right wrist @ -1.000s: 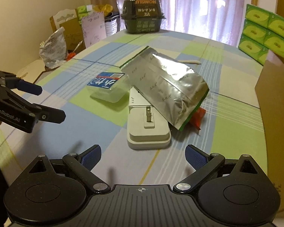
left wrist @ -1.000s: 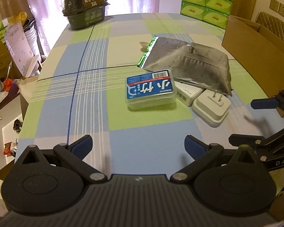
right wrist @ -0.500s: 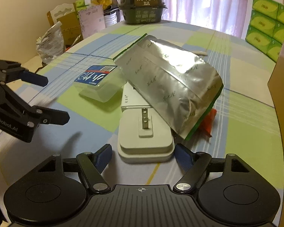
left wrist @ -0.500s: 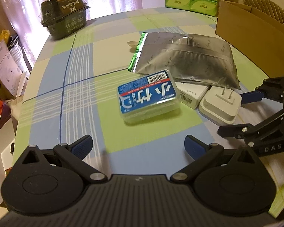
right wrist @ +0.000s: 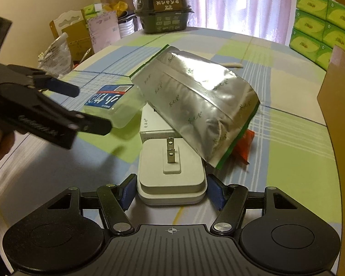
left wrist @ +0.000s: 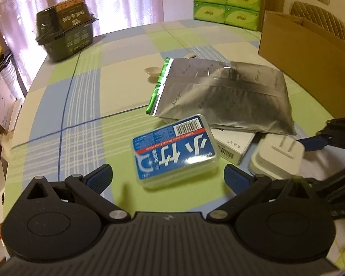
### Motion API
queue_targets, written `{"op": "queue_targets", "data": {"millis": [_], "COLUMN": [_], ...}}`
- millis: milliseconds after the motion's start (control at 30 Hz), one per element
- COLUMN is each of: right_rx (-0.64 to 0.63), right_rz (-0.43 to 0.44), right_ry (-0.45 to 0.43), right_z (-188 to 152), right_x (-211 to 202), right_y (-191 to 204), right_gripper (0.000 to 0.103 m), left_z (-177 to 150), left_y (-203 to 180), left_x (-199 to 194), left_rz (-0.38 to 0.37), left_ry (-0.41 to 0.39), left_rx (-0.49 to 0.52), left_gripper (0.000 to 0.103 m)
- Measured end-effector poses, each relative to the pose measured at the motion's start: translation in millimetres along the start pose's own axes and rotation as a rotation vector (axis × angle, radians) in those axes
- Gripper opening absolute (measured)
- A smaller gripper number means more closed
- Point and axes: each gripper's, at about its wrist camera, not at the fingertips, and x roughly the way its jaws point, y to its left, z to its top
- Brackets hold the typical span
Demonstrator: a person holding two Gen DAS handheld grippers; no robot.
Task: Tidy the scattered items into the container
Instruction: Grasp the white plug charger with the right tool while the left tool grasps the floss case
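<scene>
A white plug-in charger (right wrist: 171,177) lies prongs-up on the checked tablecloth. My right gripper (right wrist: 171,194) has its blue pads against both of the charger's sides. Behind it a silver foil pouch (right wrist: 195,105) leans over a white carton (right wrist: 156,126) and an orange packet (right wrist: 245,146). A blue-labelled floss box (left wrist: 174,151) lies just ahead of my left gripper (left wrist: 168,177), which is open and holds nothing. The left gripper (right wrist: 92,108) also shows at the left of the right wrist view, hovering near the floss box (right wrist: 108,99). An open cardboard box (left wrist: 306,53) stands at the right.
A dark instant-noodle bowl (left wrist: 66,36) sits at the table's far edge. Green tissue packs (left wrist: 227,0) are stacked behind. A small pale spoon (left wrist: 153,71) lies beyond the pouch. Bags and cartons (right wrist: 80,36) crowd the floor to the left.
Both grippers have moved forward. The right gripper's fingers narrowed from wide open onto the charger's sides. The left gripper came closer to the floss box and stayed open.
</scene>
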Motion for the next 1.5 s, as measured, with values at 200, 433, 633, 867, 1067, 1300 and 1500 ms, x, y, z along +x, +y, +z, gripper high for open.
{"op": "queue_targets", "data": {"millis": [200, 433, 633, 867, 1067, 1300, 1500], "right_rx": [0.013, 0.027, 0.028, 0.005, -0.033, -0.057, -0.064], "right_rz": [-0.008, -0.009, -0.016, -0.042, -0.050, -0.055, -0.058], "right_ry": [0.004, 0.003, 0.002, 0.018, 0.014, 0.020, 0.001], "right_z": [-7.6, -13.9, -23.5, -42.0, -45.3, -38.8, -33.7], "right_x": [-9.3, -19.6, -37.2, -54.8, -54.5, -41.6, -35.3], "right_y": [-1.8, -2.2, -1.6, 1.3, 4.4, 3.3, 1.6], "right_gripper": [0.067, 0.067, 0.067, 0.067, 0.067, 0.075, 0.092], "left_z": [6.0, -3.1, -32.3, -64.0, -66.5, -58.9, -58.3], "left_y": [4.6, -1.2, -26.6, -53.6, -53.5, -57.4, -58.3], "left_x": [13.2, 2.2, -32.2, -55.8, -54.0, -47.9, -42.6], "left_rz": [-0.035, -0.003, -0.024, -0.038, -0.003, 0.020, 0.029], "left_ry": [0.013, 0.047, 0.094, 0.107, 0.095, 0.071, 0.069], "left_rx": [-0.134, -0.173, -0.115, -0.126, -0.182, -0.185, -0.188], "left_gripper": [0.101, 0.084, 0.084, 0.096, 0.096, 0.096, 0.096]}}
